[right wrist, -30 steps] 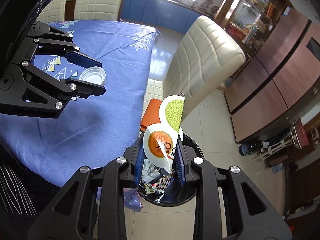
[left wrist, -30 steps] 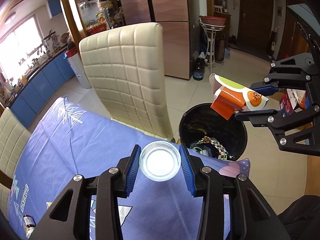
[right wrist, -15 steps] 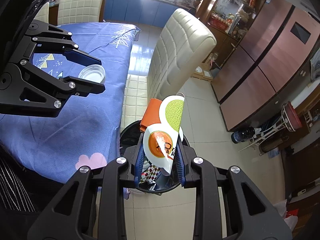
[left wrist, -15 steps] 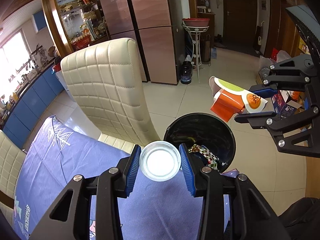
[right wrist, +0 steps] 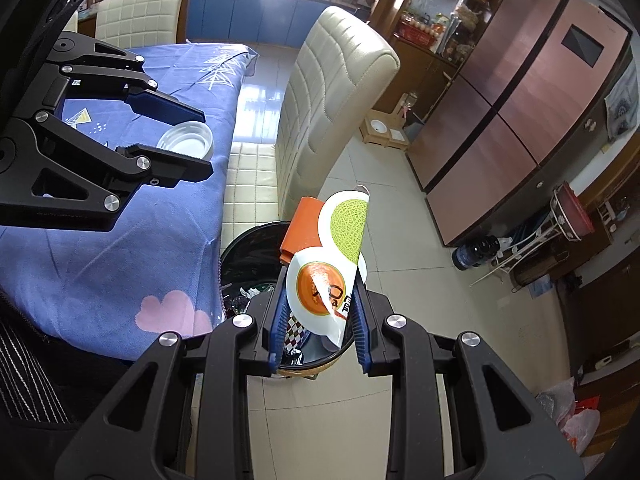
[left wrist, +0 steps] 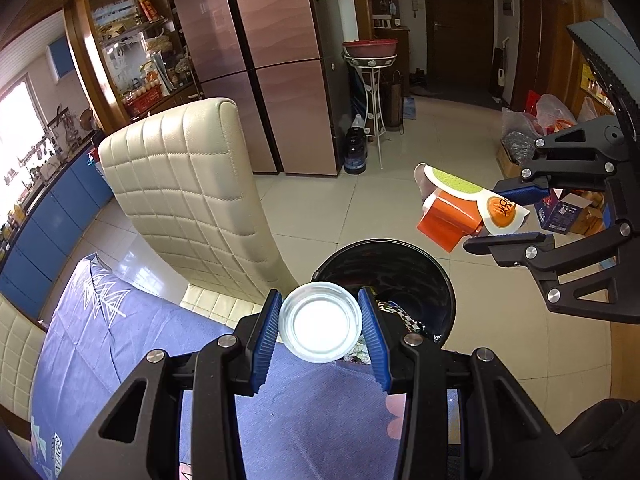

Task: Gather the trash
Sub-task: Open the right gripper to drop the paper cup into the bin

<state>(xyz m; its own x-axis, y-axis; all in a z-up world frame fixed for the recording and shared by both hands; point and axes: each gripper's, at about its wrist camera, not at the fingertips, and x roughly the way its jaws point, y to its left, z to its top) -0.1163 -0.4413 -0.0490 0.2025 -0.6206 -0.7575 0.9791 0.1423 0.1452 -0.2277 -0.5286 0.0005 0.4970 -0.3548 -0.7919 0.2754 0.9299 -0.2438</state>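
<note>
1. The left wrist view alone shows a doorway, bags and boxes heaped on the floor beyond the black trash bin [left wrist: 384, 276], and a plant stand with a red basin; the right wrist view alone shows a pink cloud print on the blue tablecloth [right wrist: 104, 248] beside the bin, a striped sleeve at the lower left edge, and a second cream chair at the far end of the table.
2. The bin stands on the tiled floor just beside the table's edge and near the cream quilted chair [left wrist: 192, 200]. Inside it lie crumpled wrappers, one with a black-and-white checked pattern (the rest is too dark to tell).
3. The left gripper [left wrist: 320, 322] is clenched on a clear round plastic lid [left wrist: 320, 322], its blue pads pressing both sides of the rim; it hangs over the table edge at the near rim of the bin.
4. The right gripper [right wrist: 320, 312] is partly closed and grasps a white snack wrapper [right wrist: 326, 276] printed with a melon and an orange disc, together with a folded orange packet [right wrist: 302, 224] behind it, both held above the bin's opening.
</note>
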